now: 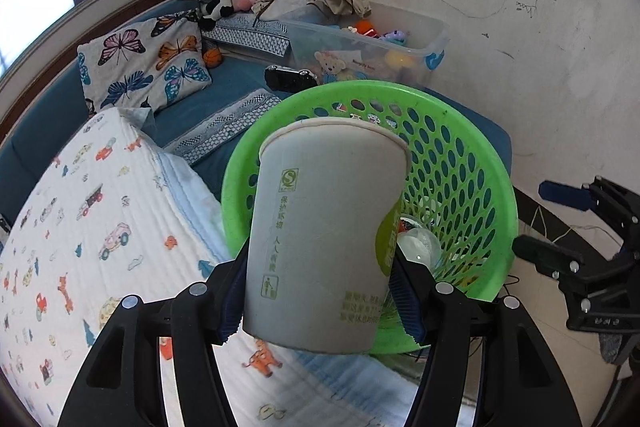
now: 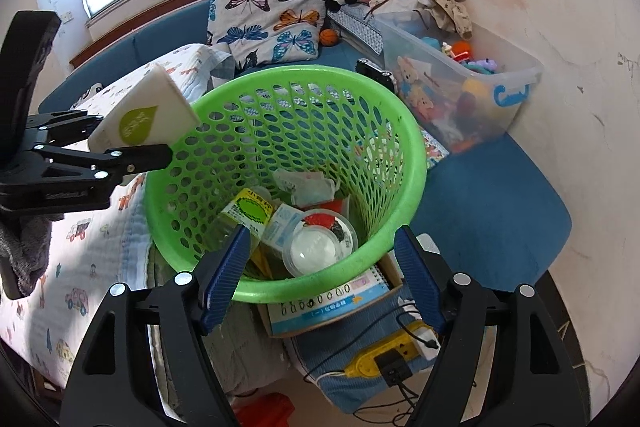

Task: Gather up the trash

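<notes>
Left gripper [image 1: 320,291] | grips grey paper cup [image 1: 324,227] | green print, tilted

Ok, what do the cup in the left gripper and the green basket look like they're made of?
The cup looks like matte paper: it has a rolled rim, a flat dull surface and green print, with no gloss. It may have a thin coating; that can't be told. The left gripper is shut on it. The green basket looks like moulded plastic with a slight sheen: uniform bright colour, a smooth rim and regular punched holes.
</notes>
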Demonstrator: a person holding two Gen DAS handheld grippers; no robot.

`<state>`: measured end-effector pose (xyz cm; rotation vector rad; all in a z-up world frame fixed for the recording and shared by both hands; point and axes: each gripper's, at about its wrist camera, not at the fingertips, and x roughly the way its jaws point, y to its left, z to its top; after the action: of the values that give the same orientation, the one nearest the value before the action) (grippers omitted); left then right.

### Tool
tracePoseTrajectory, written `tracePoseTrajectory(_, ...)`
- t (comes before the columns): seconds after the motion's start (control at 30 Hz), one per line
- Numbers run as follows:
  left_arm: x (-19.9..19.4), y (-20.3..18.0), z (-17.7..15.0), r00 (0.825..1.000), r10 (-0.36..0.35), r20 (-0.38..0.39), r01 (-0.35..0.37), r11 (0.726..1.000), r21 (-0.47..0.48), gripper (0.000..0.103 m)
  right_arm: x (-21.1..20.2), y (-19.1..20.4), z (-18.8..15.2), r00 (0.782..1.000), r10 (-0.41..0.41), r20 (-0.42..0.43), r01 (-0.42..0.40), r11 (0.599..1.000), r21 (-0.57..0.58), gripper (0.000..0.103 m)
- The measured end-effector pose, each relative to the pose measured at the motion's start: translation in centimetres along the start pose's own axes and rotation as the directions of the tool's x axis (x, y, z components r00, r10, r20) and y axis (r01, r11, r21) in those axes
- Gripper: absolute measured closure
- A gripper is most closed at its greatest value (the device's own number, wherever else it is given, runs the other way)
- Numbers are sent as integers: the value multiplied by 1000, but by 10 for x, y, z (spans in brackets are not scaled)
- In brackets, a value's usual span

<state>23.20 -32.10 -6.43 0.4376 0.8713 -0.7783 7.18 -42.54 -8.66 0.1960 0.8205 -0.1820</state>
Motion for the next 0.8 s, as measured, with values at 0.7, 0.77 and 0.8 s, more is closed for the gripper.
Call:
tracePoseTrajectory(0.7, -35, 20, -18, 997, -4, 75, 12, 995, -96, 23, -16, 15, -7, 999, 47, 23, -47, 999, 14, 29)
tracePoseTrajectory(0.77, -41, 22, -20, 996, 0, 87, 9, 995, -104, 21, -18, 17, -7, 998, 51, 26, -51, 999, 14, 29)
tracePoseTrajectory(0.8, -45, 22, -21, 995, 4, 96, 6, 994, -105, 20, -19, 18, -7, 998, 51, 27, -51, 999, 14, 29)
